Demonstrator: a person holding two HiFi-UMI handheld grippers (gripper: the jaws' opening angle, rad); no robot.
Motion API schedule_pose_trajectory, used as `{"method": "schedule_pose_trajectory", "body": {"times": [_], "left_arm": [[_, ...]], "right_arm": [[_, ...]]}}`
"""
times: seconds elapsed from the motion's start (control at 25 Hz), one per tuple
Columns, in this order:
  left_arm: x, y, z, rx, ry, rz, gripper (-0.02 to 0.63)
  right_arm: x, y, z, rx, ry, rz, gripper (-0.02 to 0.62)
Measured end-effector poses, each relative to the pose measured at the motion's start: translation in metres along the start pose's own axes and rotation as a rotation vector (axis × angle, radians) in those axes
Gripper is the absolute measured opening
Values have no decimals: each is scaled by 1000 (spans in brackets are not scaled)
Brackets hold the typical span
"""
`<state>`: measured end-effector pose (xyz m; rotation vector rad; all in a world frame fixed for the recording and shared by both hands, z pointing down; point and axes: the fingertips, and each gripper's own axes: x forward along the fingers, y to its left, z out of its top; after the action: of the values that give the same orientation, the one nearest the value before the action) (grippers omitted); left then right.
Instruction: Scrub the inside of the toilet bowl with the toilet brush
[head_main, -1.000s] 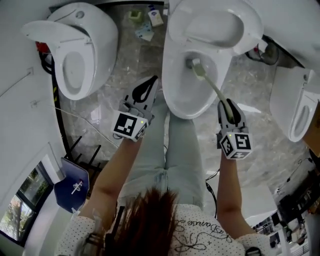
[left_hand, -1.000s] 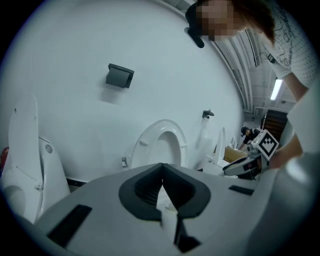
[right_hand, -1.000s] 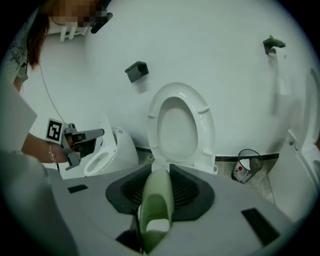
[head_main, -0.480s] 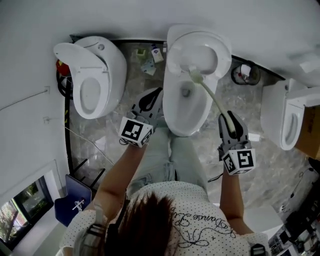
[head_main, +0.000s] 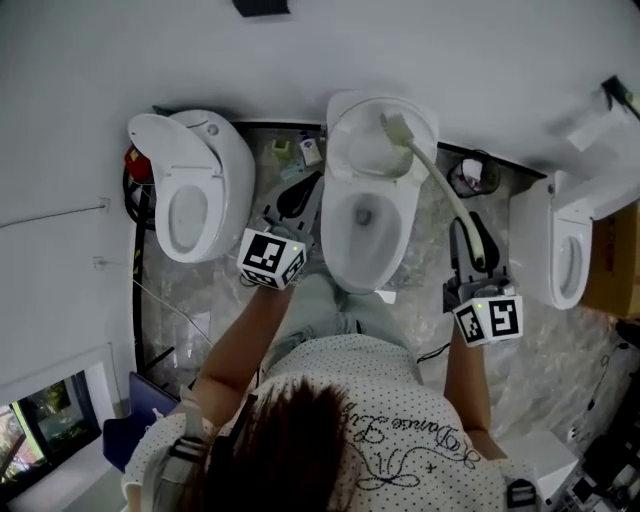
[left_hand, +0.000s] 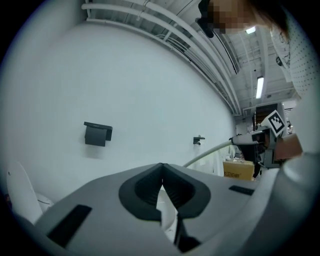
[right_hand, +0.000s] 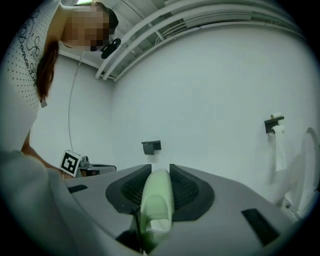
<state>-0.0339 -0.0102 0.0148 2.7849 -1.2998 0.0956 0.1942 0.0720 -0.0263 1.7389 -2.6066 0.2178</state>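
**Item 1, pale green long-handled plastic toilet brush** (head_main: 432, 172). The handle end is sitting clamped between the jaws of the right tongs (head_main: 467, 228). The bristle head is hanging up by the raised lid at the back of the white ceramic middle toilet (head_main: 338, 250), above the bowl rather than down in it.

**Item 2, left tongs** (head_main: 300, 192). The jaws are resting together on nothing, hovering just beside the bowl's left rim.

**Item 3, 2 further white toilets.** They are standing left (head_main: 215, 170) and right (head_main: 560, 265) on the grey marbled floor (head_main: 425, 235).

**Handling note (a judgement).**
- The head is probably needing to be lowered into the bowl and pressed against the inner wall.
- The strokes should be circling under the rim while the grip is staying firm, so the long handle is not twisting.
- The left tongs should be keeping clear.

**View notes.**
- The right gripper view alone is showing the handle pinched between ribbed pads, with a dark wall bracket (right_hand: 151, 146) and a hanging paper roll (right_hand: 276, 147) behind.
- The left gripper view alone is showing its jaws meeting.
- Only the head view is showing the bowl and the bristle head.
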Motion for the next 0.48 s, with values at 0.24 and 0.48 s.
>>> {"method": "schedule_pose_trajectory", "body": {"times": [0.24, 0.48], "left_arm": [[-4, 4, 35, -5, -45, 8, 3], [-14, -5, 60, 9, -84, 5, 3]], "right_arm": [[17, -1, 58, -63, -112, -12, 124], [18, 0, 82, -76, -153, -8, 124]]}}
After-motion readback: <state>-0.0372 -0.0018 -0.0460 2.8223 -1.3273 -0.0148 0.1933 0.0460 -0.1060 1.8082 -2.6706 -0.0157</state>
